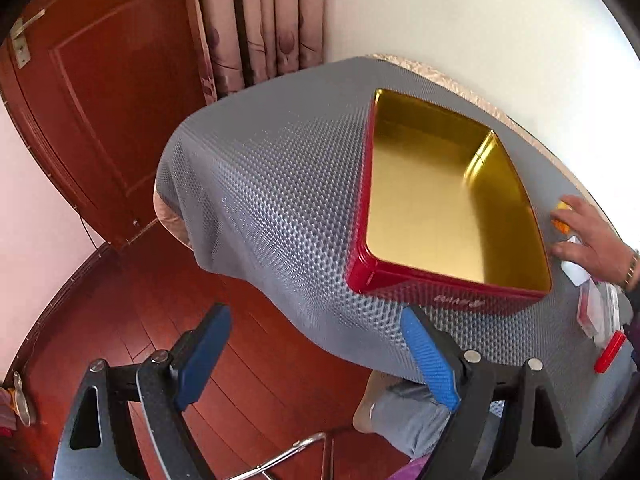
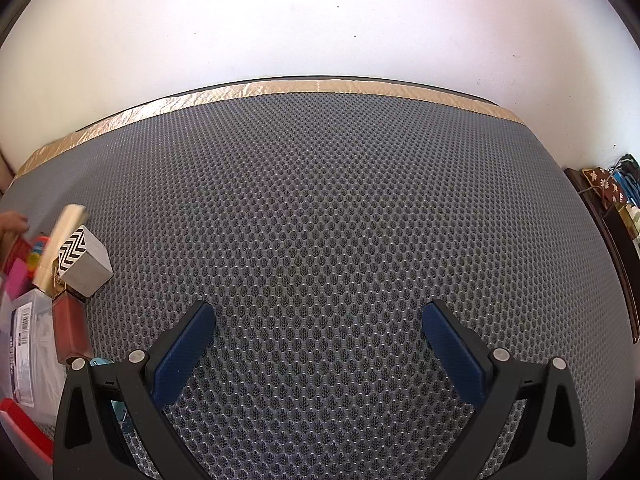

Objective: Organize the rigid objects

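The left gripper (image 1: 316,352) has its blue jaws spread wide with nothing between them; its left finger hangs over the wooden floor (image 1: 248,400) and its right finger over the near edge of the grey mesh mat (image 1: 272,184). Ahead and to the right of these jaws sits an open red tin (image 1: 440,284) with a bare gold inside, a thing only the left wrist view shows. Right of the tin, a bare hand (image 1: 588,236) touches small items that are too blurred to name. The right gripper (image 2: 320,340) also has its jaws wide apart and holds nothing, with only mat (image 2: 320,208) between and ahead of them. Far left of these jaws, only the right wrist view shows a clutter of objects: a white box (image 2: 86,266) with a black zigzag face, a reddish block (image 2: 70,330) just in front of it, and a clear package (image 2: 28,344) at the edge.
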{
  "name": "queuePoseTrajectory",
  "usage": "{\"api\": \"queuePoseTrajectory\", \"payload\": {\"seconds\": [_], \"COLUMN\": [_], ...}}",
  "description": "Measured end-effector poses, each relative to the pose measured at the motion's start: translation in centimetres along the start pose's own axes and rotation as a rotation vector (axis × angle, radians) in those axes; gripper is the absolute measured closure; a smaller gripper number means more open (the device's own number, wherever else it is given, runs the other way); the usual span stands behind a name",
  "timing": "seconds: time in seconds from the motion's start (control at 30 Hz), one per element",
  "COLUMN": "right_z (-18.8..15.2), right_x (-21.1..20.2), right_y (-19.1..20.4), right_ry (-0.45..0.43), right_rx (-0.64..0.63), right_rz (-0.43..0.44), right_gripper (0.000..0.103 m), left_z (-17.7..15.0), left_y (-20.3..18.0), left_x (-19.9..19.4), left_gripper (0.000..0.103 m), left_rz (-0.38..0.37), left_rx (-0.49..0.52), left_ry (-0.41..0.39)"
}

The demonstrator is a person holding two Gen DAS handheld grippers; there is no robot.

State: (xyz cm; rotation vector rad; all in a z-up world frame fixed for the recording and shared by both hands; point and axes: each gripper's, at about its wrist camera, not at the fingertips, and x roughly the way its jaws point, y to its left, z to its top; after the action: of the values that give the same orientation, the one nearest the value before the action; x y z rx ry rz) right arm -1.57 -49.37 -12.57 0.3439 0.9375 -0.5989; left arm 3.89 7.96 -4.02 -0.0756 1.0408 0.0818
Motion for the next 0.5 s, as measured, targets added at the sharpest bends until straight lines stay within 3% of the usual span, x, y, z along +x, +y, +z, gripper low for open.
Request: {"api": "queuePoseTrajectory", "payload": {"seconds": [0.23, 0.5], "right_z": [0.0, 0.0], "right_x": [0.0, 0.0], "right_y": [-0.1, -0.1], "right_ry": [0.000, 0.000], "right_rx": [0.000, 0.001], "right_rz": [0.000, 0.000], "right_gripper": [0.000, 0.000], "left_z": [-0.2, 0.0], "left_y": [-0.3, -0.2], "left_x": [-1.9, -2.1], "left_gripper": [0.014, 0.014], "left_rz": [0.022, 0.043], "left_rx": [-0.013, 0.011], "left_ry": [-0.079, -0.097]}}
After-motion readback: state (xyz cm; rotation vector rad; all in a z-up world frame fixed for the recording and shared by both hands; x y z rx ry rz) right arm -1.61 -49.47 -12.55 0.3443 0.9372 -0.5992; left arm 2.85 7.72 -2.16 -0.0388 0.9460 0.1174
